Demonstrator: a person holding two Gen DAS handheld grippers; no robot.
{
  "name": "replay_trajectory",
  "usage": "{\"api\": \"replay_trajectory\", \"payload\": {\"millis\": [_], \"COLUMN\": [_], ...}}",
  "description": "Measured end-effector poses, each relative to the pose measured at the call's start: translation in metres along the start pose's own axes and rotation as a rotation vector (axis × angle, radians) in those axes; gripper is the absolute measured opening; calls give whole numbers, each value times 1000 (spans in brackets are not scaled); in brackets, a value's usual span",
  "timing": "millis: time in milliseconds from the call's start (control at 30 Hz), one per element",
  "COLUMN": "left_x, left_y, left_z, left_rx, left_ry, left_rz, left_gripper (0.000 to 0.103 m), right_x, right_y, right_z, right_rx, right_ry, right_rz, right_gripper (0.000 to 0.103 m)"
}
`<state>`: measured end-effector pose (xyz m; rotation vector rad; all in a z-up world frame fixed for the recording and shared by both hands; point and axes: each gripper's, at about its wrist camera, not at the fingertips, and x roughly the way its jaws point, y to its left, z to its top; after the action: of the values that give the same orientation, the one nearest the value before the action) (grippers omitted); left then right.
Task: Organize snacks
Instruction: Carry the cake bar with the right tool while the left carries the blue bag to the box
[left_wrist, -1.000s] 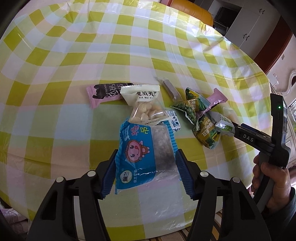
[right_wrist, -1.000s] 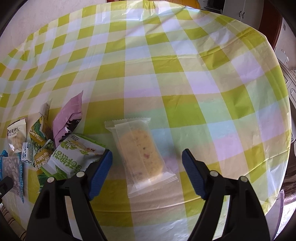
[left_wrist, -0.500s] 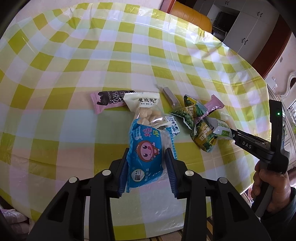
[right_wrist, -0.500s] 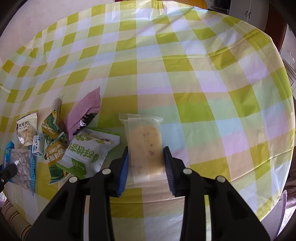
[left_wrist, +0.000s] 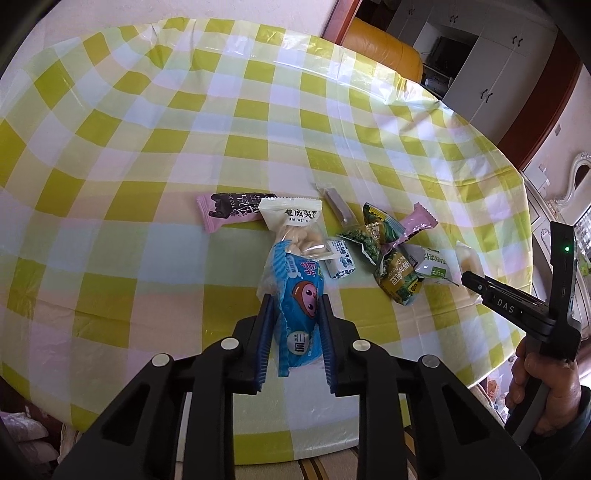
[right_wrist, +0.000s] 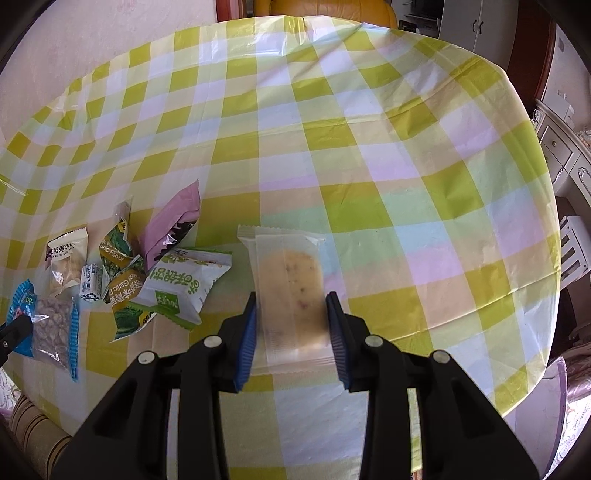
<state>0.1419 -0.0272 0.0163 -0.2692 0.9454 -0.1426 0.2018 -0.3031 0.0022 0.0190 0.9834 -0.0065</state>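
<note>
Both fingers just closed in, left gripper (left_wrist: 294, 328) clamping blue packet (left_wrist: 300, 302), right gripper (right_wrist: 291, 332) clamping pale cake packet (right_wrist: 290, 291)

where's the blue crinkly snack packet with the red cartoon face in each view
Left wrist: the blue crinkly snack packet sits low at centre, pinched between the left gripper pads.
Right wrist: the same packet lies at the far left edge, back side showing.
Shared landmark: the small white and blue candy beside it.

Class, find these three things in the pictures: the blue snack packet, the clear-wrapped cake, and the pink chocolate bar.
blue snack packet (left_wrist: 300, 295), left wrist view, cartoon face.
clear-wrapped cake (right_wrist: 291, 280), right wrist view, cake middle.
pink chocolate bar (left_wrist: 231, 211), left wrist view, wrapper middle.
</note>
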Motion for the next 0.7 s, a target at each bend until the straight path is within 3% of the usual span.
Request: {"api": "replay_trajectory", "payload": {"millis": [300, 700], "left_x": [-22, -29], "left_y": [17, 22], "left_z": [-9, -16], "left_rx": [-60, -102], "left_ry": [-33, -21], "left_rz": [-55, -121], "left_gripper": [18, 16], "right_x": [-22, -45], "right_y": [-4, -5], "right_z": [-14, -30], "right_rx": [3, 3], "right_ry": [-9, -22], "right_rz": [3, 36], "right_gripper": [36, 36]}}
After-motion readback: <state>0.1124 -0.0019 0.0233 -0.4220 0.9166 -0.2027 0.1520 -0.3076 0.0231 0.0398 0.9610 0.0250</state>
